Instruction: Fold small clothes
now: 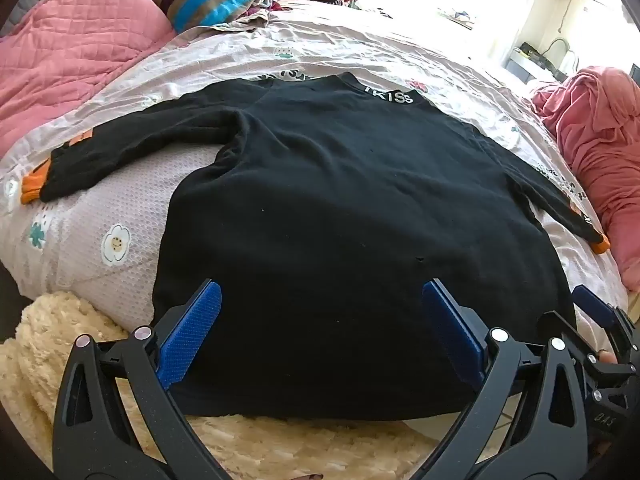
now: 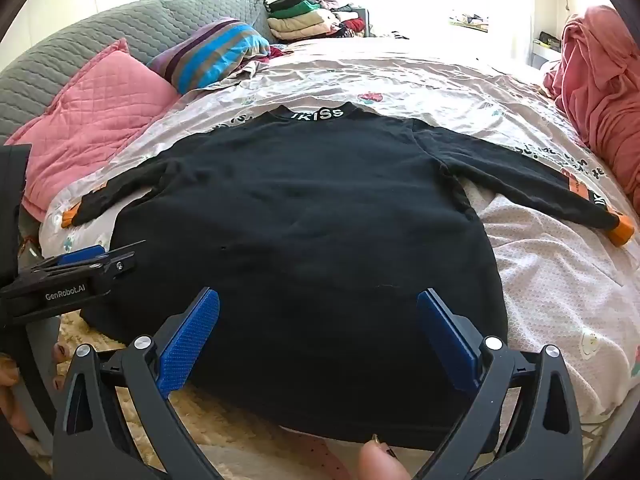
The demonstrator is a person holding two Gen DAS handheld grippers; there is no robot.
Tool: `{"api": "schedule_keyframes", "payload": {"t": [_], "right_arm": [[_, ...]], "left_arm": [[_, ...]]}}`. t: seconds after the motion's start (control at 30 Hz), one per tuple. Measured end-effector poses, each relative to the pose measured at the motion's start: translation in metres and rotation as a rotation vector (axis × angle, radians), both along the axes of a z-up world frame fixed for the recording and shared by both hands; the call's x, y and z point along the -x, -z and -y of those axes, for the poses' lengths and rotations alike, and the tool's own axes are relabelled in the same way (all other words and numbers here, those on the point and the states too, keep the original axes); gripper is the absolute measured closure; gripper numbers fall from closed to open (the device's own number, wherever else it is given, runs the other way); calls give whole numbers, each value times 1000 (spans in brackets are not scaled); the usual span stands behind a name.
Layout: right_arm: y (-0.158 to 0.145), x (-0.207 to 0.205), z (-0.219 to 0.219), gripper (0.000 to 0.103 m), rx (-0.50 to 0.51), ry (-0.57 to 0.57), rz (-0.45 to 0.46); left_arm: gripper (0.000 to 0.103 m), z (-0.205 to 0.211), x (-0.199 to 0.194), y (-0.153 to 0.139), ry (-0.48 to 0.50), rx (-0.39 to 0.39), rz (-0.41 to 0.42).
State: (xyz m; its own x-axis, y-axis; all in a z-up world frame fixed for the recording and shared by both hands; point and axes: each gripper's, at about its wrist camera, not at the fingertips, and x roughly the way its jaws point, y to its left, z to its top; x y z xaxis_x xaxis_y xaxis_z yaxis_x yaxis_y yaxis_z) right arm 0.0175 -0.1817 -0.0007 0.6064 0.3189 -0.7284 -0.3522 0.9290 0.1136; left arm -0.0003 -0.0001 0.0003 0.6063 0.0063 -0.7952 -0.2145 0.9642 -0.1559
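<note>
While the garment lies flat: I read this as the start of the fold, nothing gathered yet.
Sweater: the black sweater point(image 1: 340, 216) is spread face-down or face-up, I cannot tell which, on the bed, collar away from me, hem hanging just over the near edge.
Collar: a band with white lettering point(image 2: 318, 115) sits at the far end.
Sleeves: both are stretched outward; the left sleeve point(image 1: 132, 148) ends in an orange cuff point(image 1: 34, 188), the right sleeve point(image 2: 528, 184) likewise runs out to the side, well apart from the body.
Left gripper: my left gripper point(image 1: 320, 332) hovers over the hem, jaws spread wide, nothing between the pads.
Right gripper: my right gripper point(image 2: 318, 334) hangs just beside it over the same hem, jaws equally wide and empty.
Step in hand: lining up for a first fold, I judge.
Next move: probably each gripper goes out to a sleeve or a side edge, pinches one layer cleanly, and carries it in across the body; the knit looks thick and limp, so a shallow bite may slip.
Bedsheet: the flowered bedsheet point(image 1: 120, 240) underneath is rumpled and could get pinched along with the cloth.
Surroundings: a pink quilted pillow point(image 2: 100, 112), a striped pillow point(image 2: 212, 52) and a stack of folded clothes point(image 2: 304, 20) lie far back; a cream fleecy blanket point(image 1: 60, 340) is at the near edge.
</note>
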Motion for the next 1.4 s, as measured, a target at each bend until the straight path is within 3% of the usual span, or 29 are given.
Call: {"api": "schedule_keyframes", "payload": {"t": [0.23,1.4], "right_arm": [[-1,0,-3,4,2,-8,0],[0,0,-6,4,44,3,16]], "left_arm": [[9,-15,-3,-3,5,11,-10],[9,-2,-2,-2,0,-23,-2]]}}
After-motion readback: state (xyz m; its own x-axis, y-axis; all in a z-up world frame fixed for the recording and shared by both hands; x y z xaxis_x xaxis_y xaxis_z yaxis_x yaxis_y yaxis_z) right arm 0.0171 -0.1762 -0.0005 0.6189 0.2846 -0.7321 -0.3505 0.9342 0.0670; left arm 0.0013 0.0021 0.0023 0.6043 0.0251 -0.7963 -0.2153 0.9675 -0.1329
